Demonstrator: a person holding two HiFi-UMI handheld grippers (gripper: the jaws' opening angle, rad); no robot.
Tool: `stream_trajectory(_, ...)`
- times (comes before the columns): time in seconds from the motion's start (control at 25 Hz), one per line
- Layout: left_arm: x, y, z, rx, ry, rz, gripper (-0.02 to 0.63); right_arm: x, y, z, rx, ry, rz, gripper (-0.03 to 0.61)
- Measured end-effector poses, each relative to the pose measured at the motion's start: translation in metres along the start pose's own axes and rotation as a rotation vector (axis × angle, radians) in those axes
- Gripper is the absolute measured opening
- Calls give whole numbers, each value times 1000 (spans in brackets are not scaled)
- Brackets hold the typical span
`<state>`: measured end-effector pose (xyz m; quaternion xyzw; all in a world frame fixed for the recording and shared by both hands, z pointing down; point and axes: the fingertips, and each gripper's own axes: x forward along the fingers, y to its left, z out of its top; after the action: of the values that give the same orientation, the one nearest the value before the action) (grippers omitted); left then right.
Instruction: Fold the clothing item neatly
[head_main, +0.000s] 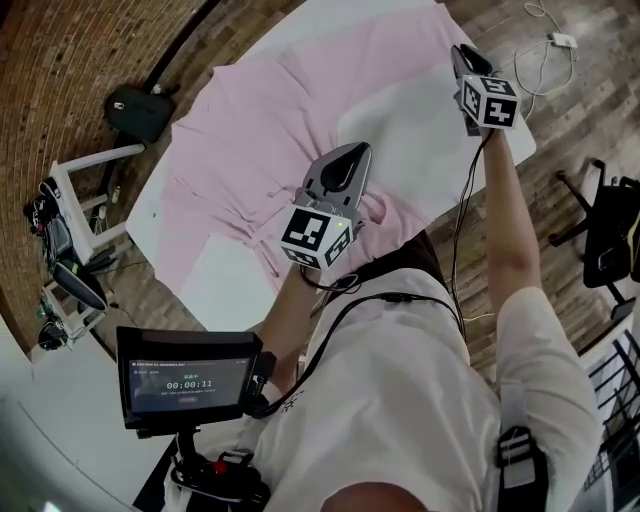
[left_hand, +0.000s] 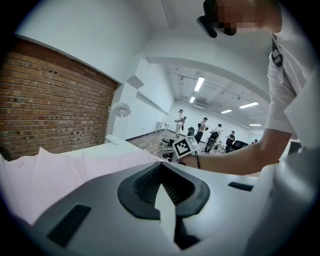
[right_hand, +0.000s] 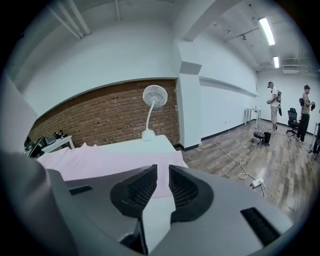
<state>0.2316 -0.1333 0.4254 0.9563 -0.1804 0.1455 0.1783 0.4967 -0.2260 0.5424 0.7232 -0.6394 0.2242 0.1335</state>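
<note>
A pale pink garment (head_main: 260, 130) lies spread out, with some wrinkles, over a white table (head_main: 440, 140). My left gripper (head_main: 352, 150) hovers over the garment's near edge by the table's middle. In the left gripper view its jaws (left_hand: 161, 165) are shut with nothing between them, and the pink cloth (left_hand: 60, 170) lies beyond. My right gripper (head_main: 462, 50) is held out over the table's right part, near the garment's far right corner. Its jaws (right_hand: 161, 167) stand slightly apart with nothing in the gap, above the pink cloth (right_hand: 115, 160).
A white fan (right_hand: 154, 95) stands at the table's far end. On the wooden floor are a black bag (head_main: 140, 112), a white rack (head_main: 70, 230), a power strip with cable (head_main: 560, 40) and a black chair (head_main: 610, 240). People stand in the room's background (left_hand: 205, 127).
</note>
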Motion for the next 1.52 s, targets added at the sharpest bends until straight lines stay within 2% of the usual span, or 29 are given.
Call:
stream_trajectory(0.16,4,3,5,-3,-9,15,3,12,-11,-12,7,47,-8,109)
stream_trajectory(0.32,8,4,11,-4,-15,29,3,24,-18,-22,6,94,-15,138)
stream_trajectory(0.96,1,18,15,-10,-24,90,3,42,-38,-42,11,254,-93,135)
stream_trajectory(1.08,-2,19,15,-11,-26,95,3,42,-36,-44,16,279,-94,82)
stream_trajectory(1.16,-6,20,16,-12,-29,98,3,42,-31,-43,8,282,-92,54)
stream_trajectory(1.52,-29,24,21,-17,-61,128,3,24,-10,-4,-49,160,-64,52)
